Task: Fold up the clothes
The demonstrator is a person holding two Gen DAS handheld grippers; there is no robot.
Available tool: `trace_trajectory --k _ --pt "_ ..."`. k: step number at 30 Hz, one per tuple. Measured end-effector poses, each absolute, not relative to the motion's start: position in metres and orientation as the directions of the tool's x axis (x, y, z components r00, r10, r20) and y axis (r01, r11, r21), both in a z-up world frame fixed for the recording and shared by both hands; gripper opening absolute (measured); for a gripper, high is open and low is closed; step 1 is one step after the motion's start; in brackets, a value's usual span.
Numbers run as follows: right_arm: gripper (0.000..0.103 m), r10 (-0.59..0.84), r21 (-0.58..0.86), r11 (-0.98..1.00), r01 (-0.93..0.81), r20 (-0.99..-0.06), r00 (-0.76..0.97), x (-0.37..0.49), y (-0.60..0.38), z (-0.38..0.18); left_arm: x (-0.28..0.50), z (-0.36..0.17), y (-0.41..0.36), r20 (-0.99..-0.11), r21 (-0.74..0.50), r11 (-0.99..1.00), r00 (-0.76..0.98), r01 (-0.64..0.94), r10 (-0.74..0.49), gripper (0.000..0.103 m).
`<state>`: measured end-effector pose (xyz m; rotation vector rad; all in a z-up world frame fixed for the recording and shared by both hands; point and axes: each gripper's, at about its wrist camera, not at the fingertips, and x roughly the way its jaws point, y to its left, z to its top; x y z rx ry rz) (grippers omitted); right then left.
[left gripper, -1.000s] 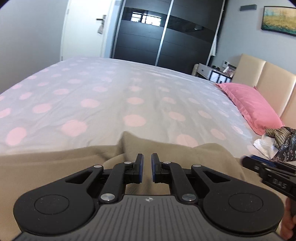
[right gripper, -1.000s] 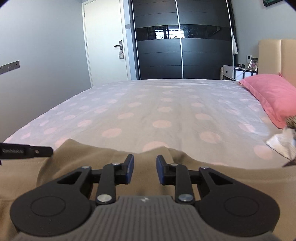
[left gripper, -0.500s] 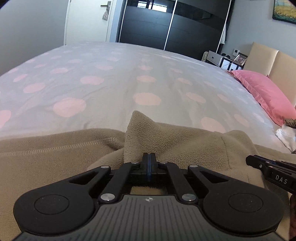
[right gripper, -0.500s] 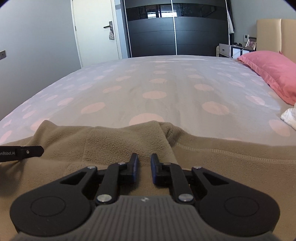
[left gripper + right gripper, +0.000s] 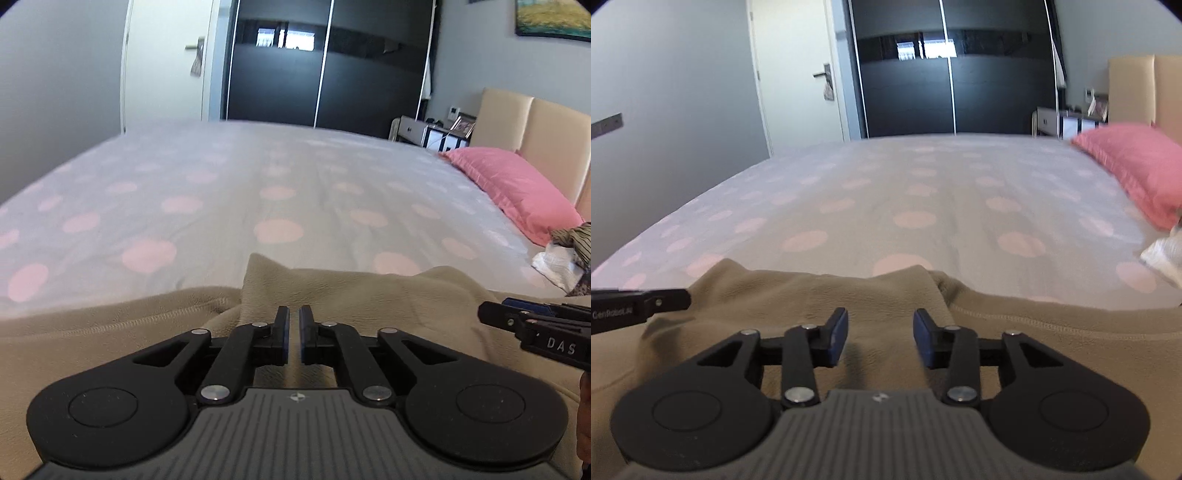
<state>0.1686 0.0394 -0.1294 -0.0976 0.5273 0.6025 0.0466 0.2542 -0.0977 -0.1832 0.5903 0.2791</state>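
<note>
A beige fleece garment (image 5: 351, 291) lies spread over the near part of the bed, with a raised fold (image 5: 258, 269) just ahead of my left gripper (image 5: 292, 325). Its jaws stand open by a narrow gap, and nothing shows pinched between them. In the right wrist view the same fleece (image 5: 812, 295) lies under my right gripper (image 5: 880, 325), which is wide open and holds nothing. The right gripper's tip (image 5: 535, 328) shows at the left view's right edge. The left gripper's tip (image 5: 639, 306) shows at the right view's left edge.
The bed (image 5: 221, 206) has a grey cover with pink dots stretching ahead. A pink pillow (image 5: 517, 188) leans at the beige headboard (image 5: 535, 125) on the right, with a small pile of clothes (image 5: 569, 251) below it. A dark wardrobe (image 5: 332, 74) and a white door (image 5: 798, 85) stand beyond.
Half a second ago my left gripper was shut on the fleece fold; now its jaws have parted slightly. My right gripper has opened wider. Both cameras have tilted upward.
</note>
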Motion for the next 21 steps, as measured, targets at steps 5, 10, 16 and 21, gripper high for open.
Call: trace_trajectory --k 5,10,16,21 --pt "0.044 0.460 -0.004 0.832 -0.555 -0.553 0.694 0.149 0.039 -0.146 0.044 -0.109 0.262 -0.639 -0.108 0.940 0.747 -0.322 0.182 0.013" --pt "0.046 0.477 0.055 0.822 -0.567 -0.610 0.632 0.156 0.027 -0.156 0.042 -0.121 0.270 -0.702 -0.125 0.934 0.695 -0.336 0.156 0.007" --pt "0.047 0.489 0.117 0.830 -0.546 -0.624 0.609 0.156 0.004 -0.135 0.027 -0.104 0.267 -0.705 -0.149 0.920 0.691 -0.361 0.157 0.009" --pt "0.047 0.484 0.144 0.842 -0.519 -0.626 0.611 0.159 -0.031 -0.100 0.006 -0.069 0.262 -0.671 -0.150 0.918 0.720 -0.366 0.178 0.016"
